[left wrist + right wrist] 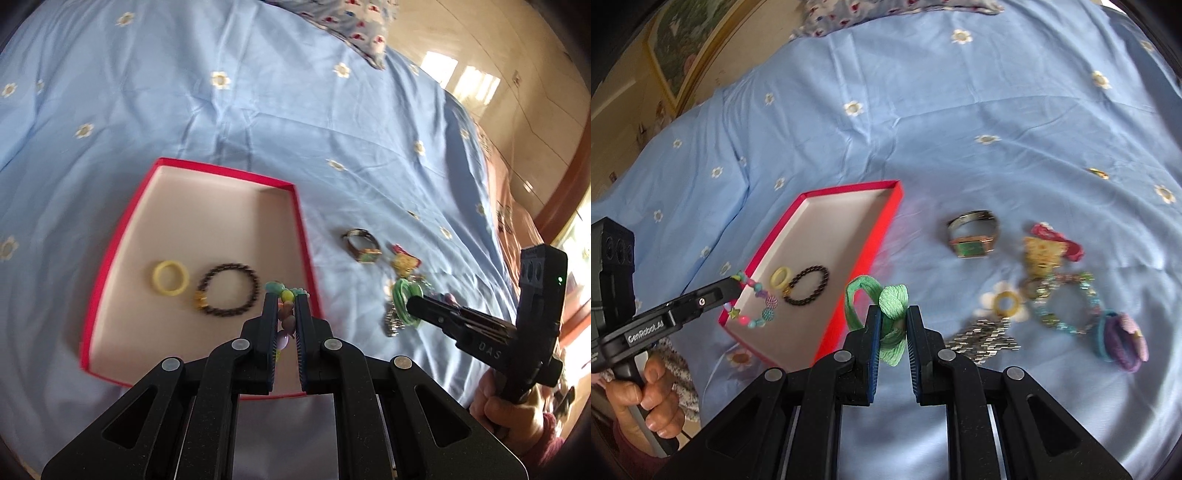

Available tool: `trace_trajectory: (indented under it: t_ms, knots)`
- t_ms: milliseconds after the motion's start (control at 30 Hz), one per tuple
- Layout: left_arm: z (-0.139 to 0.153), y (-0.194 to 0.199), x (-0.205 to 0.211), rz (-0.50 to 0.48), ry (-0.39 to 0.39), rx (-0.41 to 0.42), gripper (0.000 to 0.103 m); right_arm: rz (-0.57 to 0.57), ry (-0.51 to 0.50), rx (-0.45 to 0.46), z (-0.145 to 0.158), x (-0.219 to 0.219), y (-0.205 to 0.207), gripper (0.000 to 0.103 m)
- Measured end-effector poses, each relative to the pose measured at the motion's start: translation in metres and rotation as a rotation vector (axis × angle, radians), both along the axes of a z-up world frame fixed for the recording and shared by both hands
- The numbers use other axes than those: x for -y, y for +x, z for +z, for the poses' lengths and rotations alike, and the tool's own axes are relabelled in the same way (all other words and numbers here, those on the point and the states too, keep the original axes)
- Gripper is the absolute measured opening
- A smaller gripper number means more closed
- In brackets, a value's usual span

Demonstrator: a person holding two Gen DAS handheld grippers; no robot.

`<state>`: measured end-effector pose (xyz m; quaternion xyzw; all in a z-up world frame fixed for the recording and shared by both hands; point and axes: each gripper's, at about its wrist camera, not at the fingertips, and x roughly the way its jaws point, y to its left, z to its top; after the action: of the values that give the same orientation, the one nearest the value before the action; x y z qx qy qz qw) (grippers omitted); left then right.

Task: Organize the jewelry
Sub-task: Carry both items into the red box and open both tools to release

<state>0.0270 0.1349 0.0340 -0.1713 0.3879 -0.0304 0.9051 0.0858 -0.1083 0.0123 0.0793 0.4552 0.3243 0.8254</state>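
Observation:
A red box (122, 236) (886, 225) with a pale inside lies on the blue bedsheet and holds a yellow ring (169, 277) (780, 277) and a dark beaded bracelet (227, 294) (807, 285). My left gripper (286, 297) (733, 282) is shut on a colourful beaded bracelet (286, 314) (757, 304), which hangs over the box's near right part. My right gripper (894, 310) (410, 305) is shut on a green fabric hair band (886, 306) (404, 301), held above the sheet to the right of the box.
Loose pieces lie on the sheet right of the box: a watch (973, 234) (364, 245), a red and yellow ornament (1049, 247), a silver chain (982, 334), a yellow ring (1006, 304), a blue beaded bracelet (1063, 302) and purple-blue hair ties (1123, 341). A patterned pillow (354, 26) lies far back.

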Motion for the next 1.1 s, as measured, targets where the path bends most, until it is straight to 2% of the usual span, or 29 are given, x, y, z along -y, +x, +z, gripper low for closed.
trace_trajectory:
  t_ms: [433,800,1100]
  knots:
    - [-0.016,-0.012,-0.048,0.108,-0.025,-0.029,0.008,0.134,-0.001,0.003,0.0,-0.061,-0.011,0.013]
    - [-0.039,0.002,-0.065,0.115,-0.064,-0.072,0.008,0.214,-0.022,-0.003,-0.007,-0.106,-0.01,0.014]
    - [-0.06,0.014,-0.079,0.14,-0.053,-0.119,0.008,0.248,-0.072,-0.027,-0.029,-0.136,-0.002,0.014]
